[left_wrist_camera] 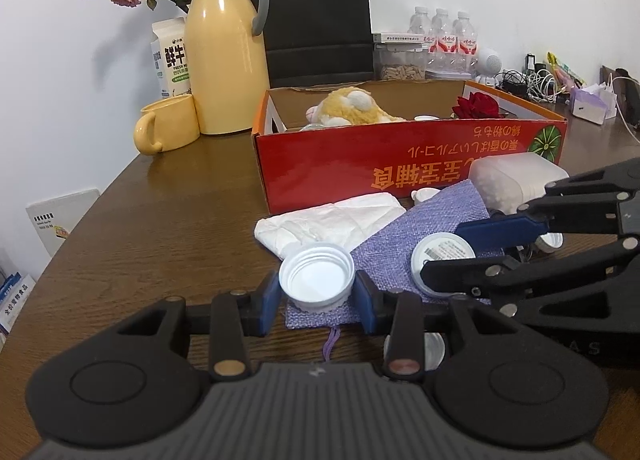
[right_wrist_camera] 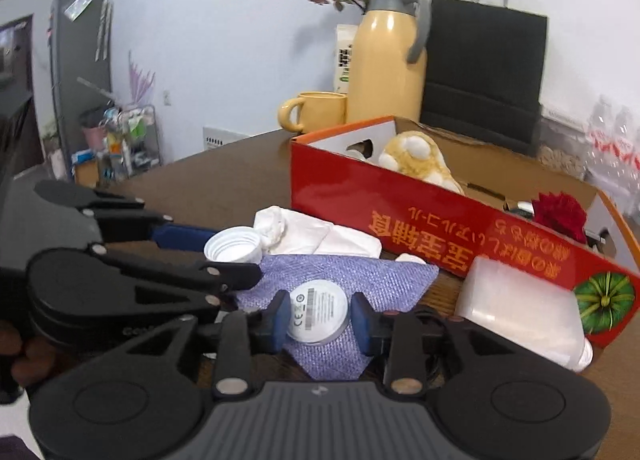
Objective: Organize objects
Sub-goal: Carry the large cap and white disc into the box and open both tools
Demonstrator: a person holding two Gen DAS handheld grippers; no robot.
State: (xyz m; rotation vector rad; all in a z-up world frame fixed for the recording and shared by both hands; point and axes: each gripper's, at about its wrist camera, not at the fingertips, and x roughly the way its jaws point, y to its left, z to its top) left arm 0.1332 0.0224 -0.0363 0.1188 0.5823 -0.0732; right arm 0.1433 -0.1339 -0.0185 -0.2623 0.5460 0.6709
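My left gripper [left_wrist_camera: 319,297] is shut on a white threaded lid [left_wrist_camera: 317,279], open side up, just above a lilac woven pouch [left_wrist_camera: 420,226]. The right wrist view shows the same lid [right_wrist_camera: 235,246] in the left gripper [right_wrist_camera: 236,257] at the left. My right gripper [right_wrist_camera: 321,318] has its blue pads on either side of a white round disc [right_wrist_camera: 318,314] with a printed label. The pads sit against the disc's rim over the pouch [right_wrist_camera: 352,274]. In the left wrist view the right gripper [left_wrist_camera: 444,250] reaches in from the right around that disc [left_wrist_camera: 442,256].
A red cardboard box [left_wrist_camera: 400,158] behind the pouch holds a plush toy [left_wrist_camera: 352,106] and a red rose [left_wrist_camera: 478,105]. A crumpled white tissue [left_wrist_camera: 332,220] and a frosted plastic container [left_wrist_camera: 516,176] lie beside it. A yellow jug [left_wrist_camera: 226,56], a mug [left_wrist_camera: 168,128] and a black bag [left_wrist_camera: 318,20] stand behind.
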